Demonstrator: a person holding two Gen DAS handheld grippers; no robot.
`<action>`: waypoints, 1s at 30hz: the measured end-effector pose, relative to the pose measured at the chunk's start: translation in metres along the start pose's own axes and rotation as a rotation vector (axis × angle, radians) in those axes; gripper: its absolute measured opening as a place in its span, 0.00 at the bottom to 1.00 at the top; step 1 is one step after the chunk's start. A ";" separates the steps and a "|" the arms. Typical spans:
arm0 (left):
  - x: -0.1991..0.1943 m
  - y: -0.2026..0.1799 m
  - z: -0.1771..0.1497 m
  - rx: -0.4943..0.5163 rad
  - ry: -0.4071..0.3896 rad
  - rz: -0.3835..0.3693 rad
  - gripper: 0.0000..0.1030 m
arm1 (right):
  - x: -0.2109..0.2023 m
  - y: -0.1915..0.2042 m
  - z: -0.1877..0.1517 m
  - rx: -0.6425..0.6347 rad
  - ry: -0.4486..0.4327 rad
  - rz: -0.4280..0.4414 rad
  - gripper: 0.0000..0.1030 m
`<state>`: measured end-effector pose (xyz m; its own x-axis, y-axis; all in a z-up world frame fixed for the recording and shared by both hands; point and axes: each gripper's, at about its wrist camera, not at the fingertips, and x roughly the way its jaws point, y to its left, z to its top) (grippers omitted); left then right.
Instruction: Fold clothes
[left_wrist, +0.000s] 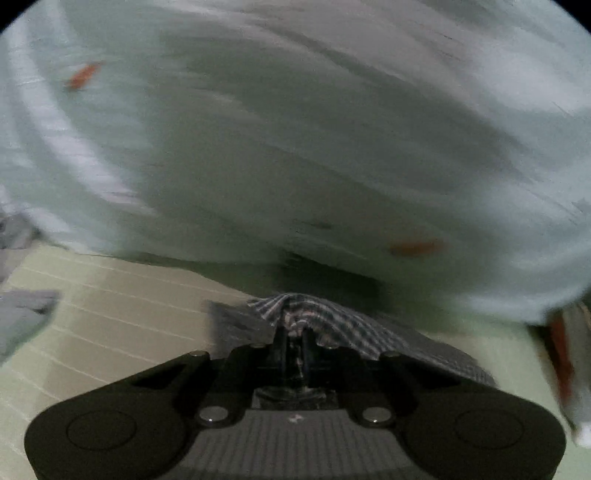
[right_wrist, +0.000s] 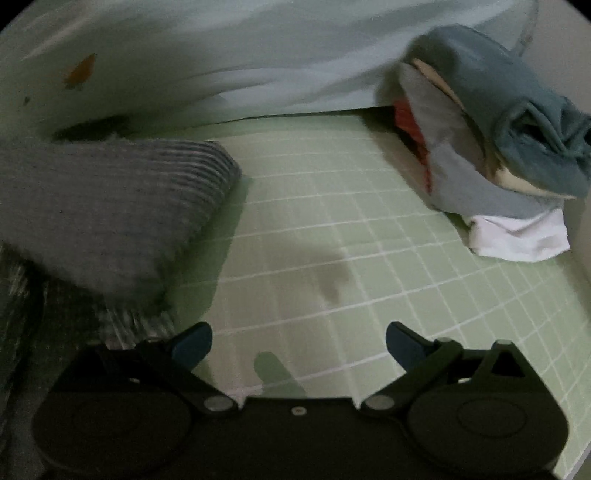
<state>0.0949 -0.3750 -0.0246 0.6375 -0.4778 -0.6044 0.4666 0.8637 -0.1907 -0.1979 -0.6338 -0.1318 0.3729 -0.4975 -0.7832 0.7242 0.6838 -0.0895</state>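
Left wrist view only: left gripper (left_wrist: 293, 334) pinching an edge of the striped cloth (left_wrist: 343, 328), lifted over the green grid mat (left_wrist: 110, 314). Right wrist view only: right gripper (right_wrist: 299, 345) spread wide, nothing between, over the mat (right_wrist: 332, 240); cloth (right_wrist: 110, 206) bunched at the mat's left; one pile of clothes (right_wrist: 480, 140) at its far right. One pale sheet (right_wrist: 258, 55) behind, blurred.

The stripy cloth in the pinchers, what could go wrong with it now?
1. The left hand-held gripper pinches only a small bunch of the striped cloth, so it might slip free.
2. The right hand-held gripper is open and empty, so the cloth's other side hangs unsupported and may fold crooked.
3. A swinging cloth could bump the clothes pile.
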 end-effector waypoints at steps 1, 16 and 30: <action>0.002 0.018 0.003 -0.033 -0.007 0.020 0.08 | -0.002 0.007 -0.001 -0.012 0.001 -0.001 0.99; 0.023 0.138 -0.051 -0.229 0.163 0.190 0.48 | -0.025 0.068 -0.017 -0.068 -0.001 0.020 1.00; -0.083 0.047 -0.136 -0.054 0.208 0.107 0.81 | -0.067 0.039 -0.068 -0.095 -0.111 0.110 1.00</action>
<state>-0.0192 -0.2734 -0.0887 0.5391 -0.3446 -0.7685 0.3661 0.9176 -0.1546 -0.2339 -0.5370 -0.1243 0.5121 -0.4694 -0.7193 0.6196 0.7819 -0.0691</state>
